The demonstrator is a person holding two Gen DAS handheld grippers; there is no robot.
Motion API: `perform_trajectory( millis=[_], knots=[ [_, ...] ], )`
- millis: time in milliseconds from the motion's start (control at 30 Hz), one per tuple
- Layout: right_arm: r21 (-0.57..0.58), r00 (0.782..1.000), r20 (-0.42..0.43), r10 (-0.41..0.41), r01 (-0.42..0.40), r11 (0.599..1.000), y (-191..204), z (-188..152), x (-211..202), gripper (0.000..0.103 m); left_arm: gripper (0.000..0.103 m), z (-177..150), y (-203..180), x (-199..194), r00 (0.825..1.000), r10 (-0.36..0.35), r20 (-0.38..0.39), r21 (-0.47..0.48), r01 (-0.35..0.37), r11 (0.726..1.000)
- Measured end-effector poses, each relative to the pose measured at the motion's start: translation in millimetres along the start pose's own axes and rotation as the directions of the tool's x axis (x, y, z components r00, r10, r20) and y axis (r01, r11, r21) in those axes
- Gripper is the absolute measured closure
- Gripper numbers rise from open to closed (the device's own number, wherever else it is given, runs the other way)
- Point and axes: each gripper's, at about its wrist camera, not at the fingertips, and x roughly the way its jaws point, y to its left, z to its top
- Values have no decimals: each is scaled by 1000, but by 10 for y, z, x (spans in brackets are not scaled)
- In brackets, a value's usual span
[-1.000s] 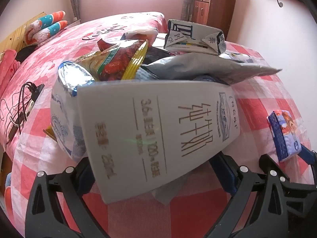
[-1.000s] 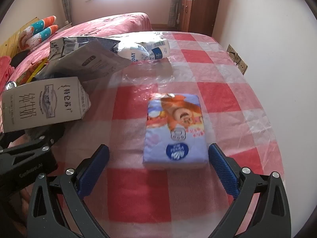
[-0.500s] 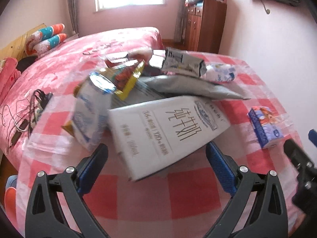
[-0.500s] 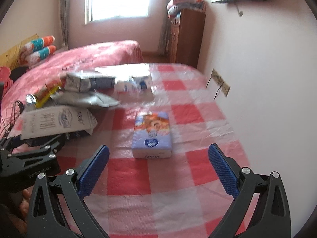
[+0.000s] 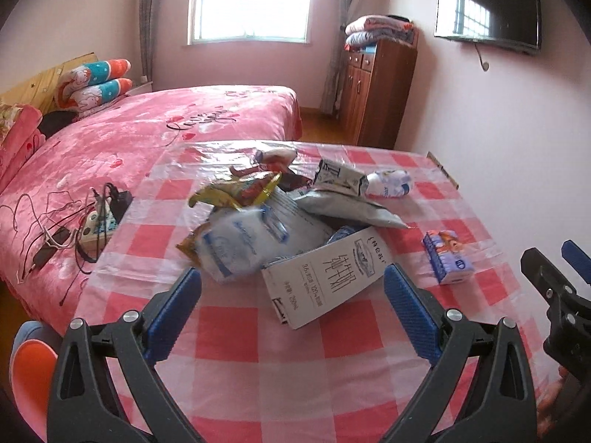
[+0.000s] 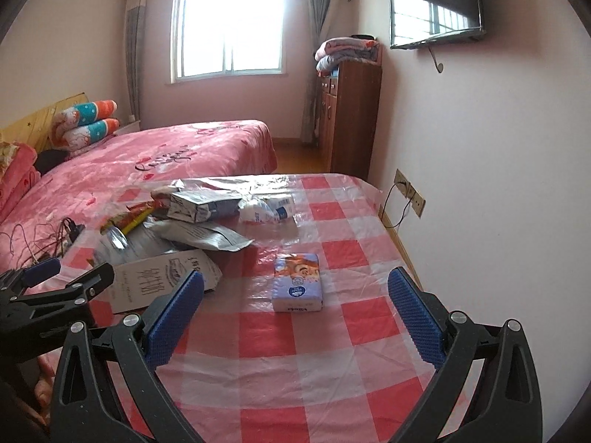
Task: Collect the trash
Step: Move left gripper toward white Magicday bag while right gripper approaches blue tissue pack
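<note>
A glossy plastic sheet covers the red-checked table (image 5: 288, 361). Both the left gripper (image 5: 291, 295) and right gripper (image 6: 295, 302) hold ribbed blue jaws apart, empty. A boxy white milk carton (image 5: 328, 280) lies at twelve o'clock of the left jaws, crinkled wrappers (image 5: 236, 243) heaped beyond; a rectangular tissue pack (image 6: 297, 282) sits at twelve of the right.

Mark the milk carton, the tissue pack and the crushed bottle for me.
milk carton (image 5: 332, 277), left wrist view, on its printed top face.
tissue pack (image 6: 297, 282), right wrist view, on its top face.
crushed bottle (image 5: 388, 183), left wrist view, on its label.
</note>
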Motion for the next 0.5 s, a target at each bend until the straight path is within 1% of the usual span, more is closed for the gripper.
perform_trajectory(
  millis=[167, 500],
  knots=[
    [-17, 999, 47, -6, 7, 1000, 51, 45, -222, 4, 4, 2, 95, -168, 1000, -3, 20, -11, 4, 1000],
    [-49, 997, 81, -5, 9, 999, 170, 63, -465, 4, 4, -56, 270, -388, 999, -5, 51, -38, 7, 999]
  ],
)
